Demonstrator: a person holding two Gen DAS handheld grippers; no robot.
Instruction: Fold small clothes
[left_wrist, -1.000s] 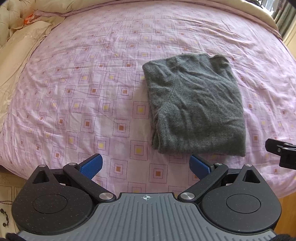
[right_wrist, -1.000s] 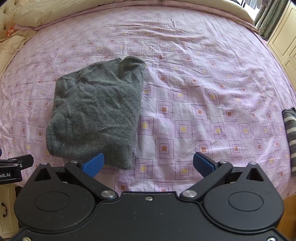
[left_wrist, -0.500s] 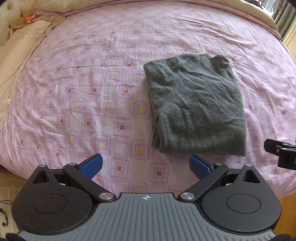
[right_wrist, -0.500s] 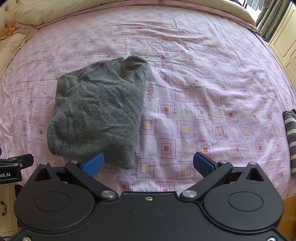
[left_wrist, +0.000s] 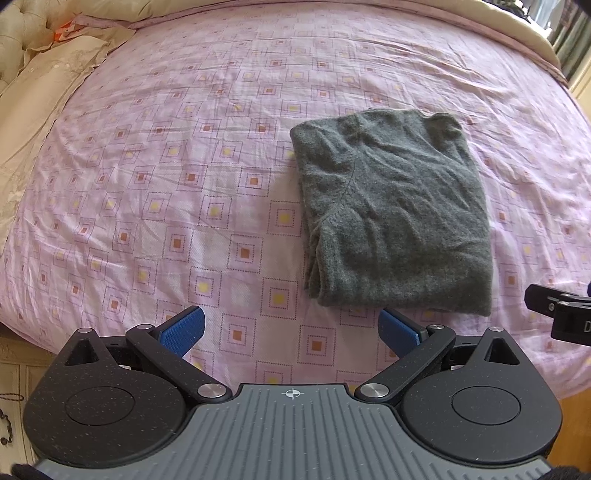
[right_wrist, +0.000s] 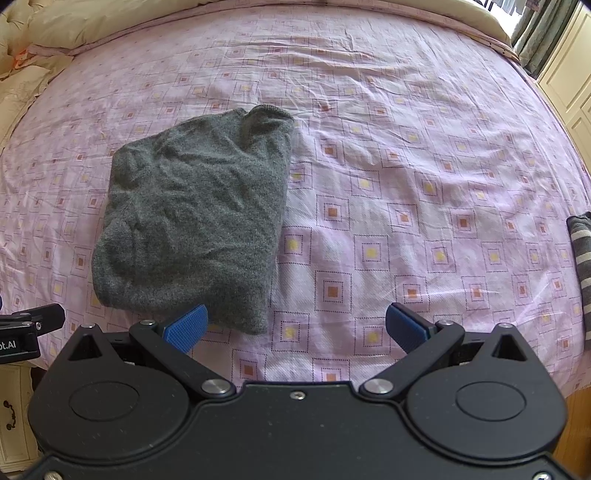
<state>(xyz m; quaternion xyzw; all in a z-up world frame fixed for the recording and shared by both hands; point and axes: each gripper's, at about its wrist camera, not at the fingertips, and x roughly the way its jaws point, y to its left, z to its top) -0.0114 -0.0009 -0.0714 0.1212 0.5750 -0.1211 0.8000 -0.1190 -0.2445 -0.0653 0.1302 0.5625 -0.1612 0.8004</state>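
Left wrist view: our left claw (left_wrist: 291, 330) sits wide apart, holding nothing, over the near edge of the bed (left_wrist: 184, 166); the folded grey sweater (left_wrist: 395, 218) lies flat on the pink sheet, just beyond and right of the claw; part of the right claw (left_wrist: 561, 312) shows at far right.

Right wrist view: right claw (right_wrist: 295, 328) spread apart, empty; sweater (right_wrist: 195, 218) lies left of centre, its near edge beside the left blue pad (right_wrist: 186, 326); striped cloth (right_wrist: 581, 266) at right edge.
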